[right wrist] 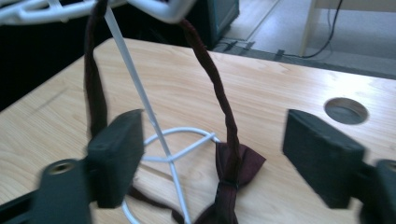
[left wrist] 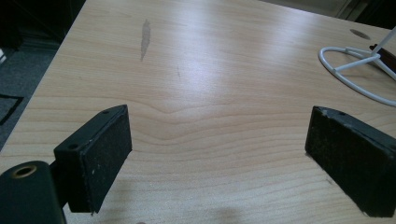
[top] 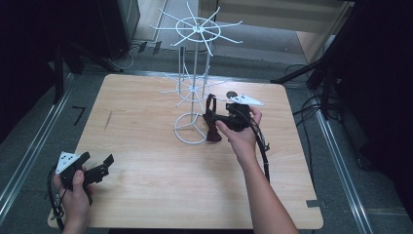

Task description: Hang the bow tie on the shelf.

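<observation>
A white wire rack [top: 195, 73] stands on the wooden table [top: 146, 146] at mid-back, on a ring base [top: 191, 128]. A dark maroon bow tie [top: 213, 130] hangs by its strap loop from one of the rack's lower arms. In the right gripper view the strap [right wrist: 219, 88] runs up over a white arm [right wrist: 159, 7] and the bow [right wrist: 238, 163] rests near the base ring [right wrist: 187, 140]. My right gripper [top: 217, 118] [right wrist: 217, 140] is open, its pads either side of the strap without touching it. My left gripper [top: 97, 158] [left wrist: 219, 135] is open over bare wood at the near left corner.
A round cable hole [top: 232, 94] [right wrist: 345, 110] lies behind the right gripper. A dark smear [top: 107, 119] [left wrist: 145, 39] marks the wood at left. The rack's base ring [left wrist: 355, 74] lies far right in the left gripper view. Stand legs and cables [top: 311, 102] sit off the table's right edge.
</observation>
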A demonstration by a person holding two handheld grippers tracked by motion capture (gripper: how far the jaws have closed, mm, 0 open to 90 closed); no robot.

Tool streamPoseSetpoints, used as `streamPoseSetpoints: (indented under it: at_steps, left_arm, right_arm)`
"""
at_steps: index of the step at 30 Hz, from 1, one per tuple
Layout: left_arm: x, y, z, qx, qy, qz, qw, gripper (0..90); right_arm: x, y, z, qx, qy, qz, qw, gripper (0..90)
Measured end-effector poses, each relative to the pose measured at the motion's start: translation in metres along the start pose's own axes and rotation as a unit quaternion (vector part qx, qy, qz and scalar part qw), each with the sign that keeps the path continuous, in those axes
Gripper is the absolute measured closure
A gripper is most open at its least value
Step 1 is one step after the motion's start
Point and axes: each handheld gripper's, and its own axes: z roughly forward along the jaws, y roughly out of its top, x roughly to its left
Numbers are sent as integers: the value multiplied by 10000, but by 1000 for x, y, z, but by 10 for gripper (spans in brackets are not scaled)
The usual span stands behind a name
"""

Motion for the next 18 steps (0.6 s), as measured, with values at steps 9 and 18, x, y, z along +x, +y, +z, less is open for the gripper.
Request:
streamPoseSetpoints:
  at_steps: [9, 18]
  left_arm:
    - [0, 0, 0, 2, -4, -7, 10000, 79]
    - [0, 0, 0, -11, 6, -4, 10000, 79]
  right_arm:
    - [0, -17, -18, 185, -173, -336, 9991, 75]
    - [-16, -38, -39, 190, -168, -164, 9995, 33]
